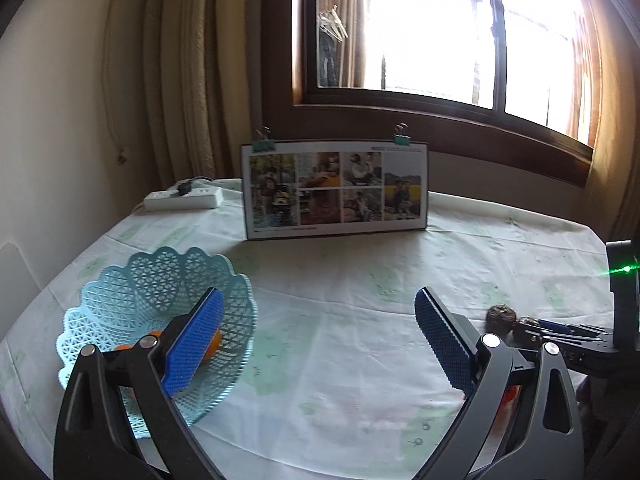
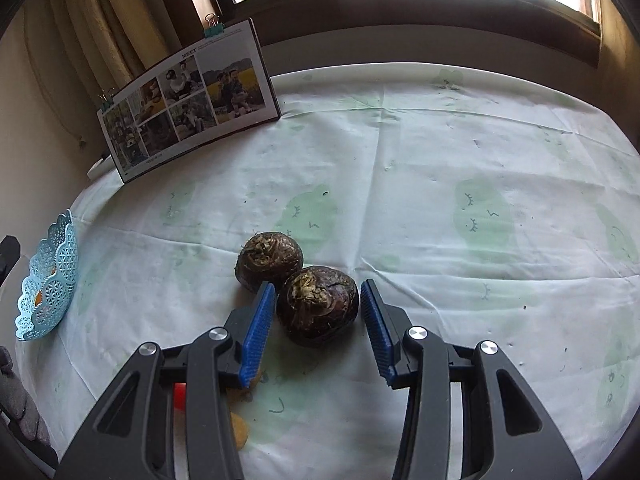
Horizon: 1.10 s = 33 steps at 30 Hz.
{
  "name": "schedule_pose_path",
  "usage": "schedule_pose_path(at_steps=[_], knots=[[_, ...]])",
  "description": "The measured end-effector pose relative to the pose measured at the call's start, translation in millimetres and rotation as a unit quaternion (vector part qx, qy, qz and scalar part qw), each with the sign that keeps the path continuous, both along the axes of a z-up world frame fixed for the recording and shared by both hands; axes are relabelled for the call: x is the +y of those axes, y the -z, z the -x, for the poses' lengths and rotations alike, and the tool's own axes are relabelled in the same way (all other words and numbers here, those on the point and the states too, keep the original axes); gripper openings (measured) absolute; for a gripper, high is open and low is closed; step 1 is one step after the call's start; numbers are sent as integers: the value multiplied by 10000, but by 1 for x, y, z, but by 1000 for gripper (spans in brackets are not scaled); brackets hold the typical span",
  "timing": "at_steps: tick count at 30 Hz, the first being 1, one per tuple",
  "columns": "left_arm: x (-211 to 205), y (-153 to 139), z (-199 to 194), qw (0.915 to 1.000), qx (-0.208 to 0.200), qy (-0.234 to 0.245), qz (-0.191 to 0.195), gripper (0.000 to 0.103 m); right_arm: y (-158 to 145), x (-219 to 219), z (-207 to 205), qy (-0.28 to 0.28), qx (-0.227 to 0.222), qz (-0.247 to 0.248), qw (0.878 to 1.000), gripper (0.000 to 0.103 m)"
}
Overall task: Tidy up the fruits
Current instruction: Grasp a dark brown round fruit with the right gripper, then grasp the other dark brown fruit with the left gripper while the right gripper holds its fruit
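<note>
Inspector: Status of the right tool (image 2: 318, 322), please.

Assessor: Spread, with one blue ribbed pad on each side of the nearer dark brown, rough-skinned round fruit (image 2: 318, 306). The pads stand just beside the skin; I cannot confirm contact. I judge this a pre-grasp stance, with the jaws straddling the widest part so that closing would centre the fruit.

Inspector: And the second fruit?

Assessor: A matching dark brown round fruit (image 2: 268, 260) lies at about ten o'clock from the first, touching or nearly so. The left-side pad sits in the narrow space between them, so closing may nudge it.

Inspector: Destination?

Assessor: The pale blue perforated plastic basket with scalloped rim (image 1: 120, 312), well apart at nine o'clock on the counter (image 1: 360, 280) with its pale green-patterned cloth. It already holds a small orange fruit (image 1: 216, 344), partly hidden.

Inspector: Left tool (image 1: 316, 344)?

Assessor: Spread wide, holding nothing, hovering near the basket, probably kept out of the way. A red and a yellow item under the right tool are too hidden to identify.
</note>
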<state>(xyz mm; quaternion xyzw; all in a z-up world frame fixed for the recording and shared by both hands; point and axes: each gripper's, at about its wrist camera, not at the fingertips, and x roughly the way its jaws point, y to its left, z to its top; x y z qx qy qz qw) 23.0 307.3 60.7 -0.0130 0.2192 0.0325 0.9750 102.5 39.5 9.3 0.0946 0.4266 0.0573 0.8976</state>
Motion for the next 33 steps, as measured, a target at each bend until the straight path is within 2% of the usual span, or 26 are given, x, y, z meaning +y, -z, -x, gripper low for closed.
schedule_pose_path(at_steps=[4,10,14,20,22,26,33], knots=[[-19,2,-14,9993,231,293,3,97,-1,-3,2,-7,-24,-7,10000,42],[-55,12,-37,9937,676,894,-46,97,-11,-25,6,346,-185,5,9992,42],[-81,22,-57,9839,1118,1392,24,97,-15,-46,7,631,-230,-135,9977,42],[-124,42,-78,9693,1611,1858,-16,96,-20,-60,7,874,-311,-153,9956,42],[-135,45,-84,9663,1715,1917,-61,88,-20,-63,7,927,-310,-181,9951,42],[-152,51,-95,9591,1929,2072,-16,81,-22,-67,8,988,-344,-211,9943,42],[-169,64,-108,9510,2209,2161,-87,56,-23,-68,8,999,-361,-219,9941,42]])
